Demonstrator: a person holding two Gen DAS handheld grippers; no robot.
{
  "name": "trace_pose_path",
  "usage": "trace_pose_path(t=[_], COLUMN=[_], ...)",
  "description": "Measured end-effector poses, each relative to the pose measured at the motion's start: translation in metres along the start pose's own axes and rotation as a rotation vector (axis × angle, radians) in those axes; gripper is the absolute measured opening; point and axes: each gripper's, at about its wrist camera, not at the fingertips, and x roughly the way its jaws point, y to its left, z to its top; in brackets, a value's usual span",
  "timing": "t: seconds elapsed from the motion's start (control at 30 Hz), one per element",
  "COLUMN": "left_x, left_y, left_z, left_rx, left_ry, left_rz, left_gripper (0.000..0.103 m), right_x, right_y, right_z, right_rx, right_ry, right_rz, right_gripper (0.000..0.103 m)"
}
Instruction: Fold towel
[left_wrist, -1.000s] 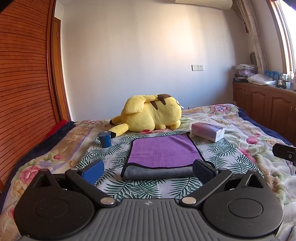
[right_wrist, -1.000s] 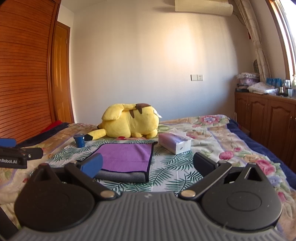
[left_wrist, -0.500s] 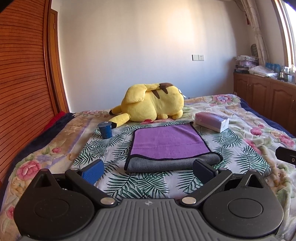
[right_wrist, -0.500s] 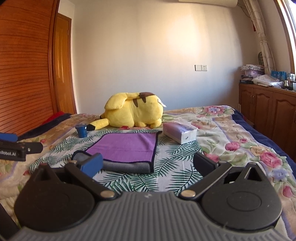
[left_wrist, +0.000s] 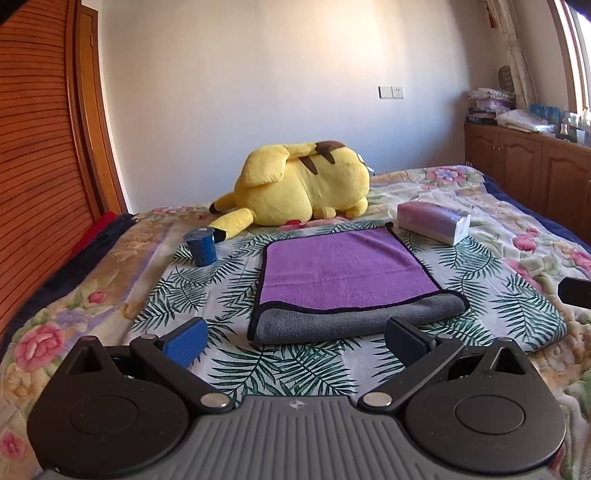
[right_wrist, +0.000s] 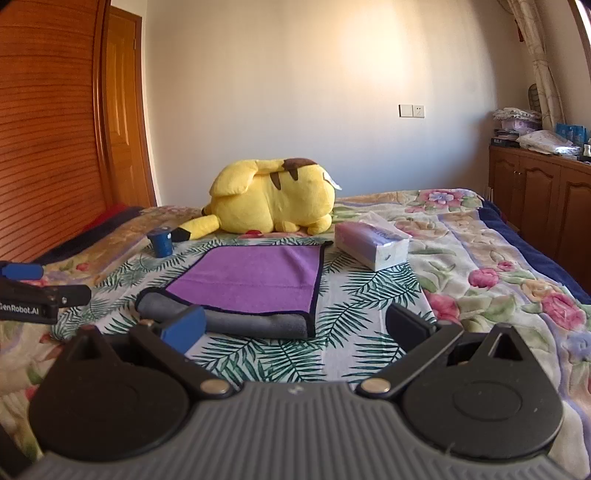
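A purple towel (left_wrist: 343, 267) with a grey underside and black trim lies on the bed, its near edge rolled over to show a grey band (left_wrist: 354, 321). It also shows in the right wrist view (right_wrist: 255, 277). My left gripper (left_wrist: 295, 341) is open and empty, just short of the towel's near edge. My right gripper (right_wrist: 295, 325) is open and empty, in front of the towel's near right corner. The left gripper's side (right_wrist: 33, 291) shows at the left edge of the right wrist view.
A yellow plush toy (left_wrist: 303, 188) lies behind the towel. A small blue cup (left_wrist: 201, 245) stands at the towel's far left. A tissue box (left_wrist: 432, 221) lies at its far right. A wooden wardrobe (left_wrist: 40, 155) lines the left side, cabinets (left_wrist: 535, 170) the right.
Both grippers have moved forward and lower toward the towel's near edge, so the towel looks larger and closer. Both stay open. The towel has not moved.
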Motion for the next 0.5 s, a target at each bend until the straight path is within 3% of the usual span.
trace_pose_path(t=[0.5], left_x=[0.061], left_y=[0.01], left_z=[0.007], left_rx=[-0.005], left_ry=[0.051], left_rz=[-0.033], left_gripper=[0.103], right_x=[0.057], right_y=[0.011], right_z=[0.004], right_rx=[-0.049], right_ry=[0.076], right_rz=[0.033], right_gripper=[0.103])
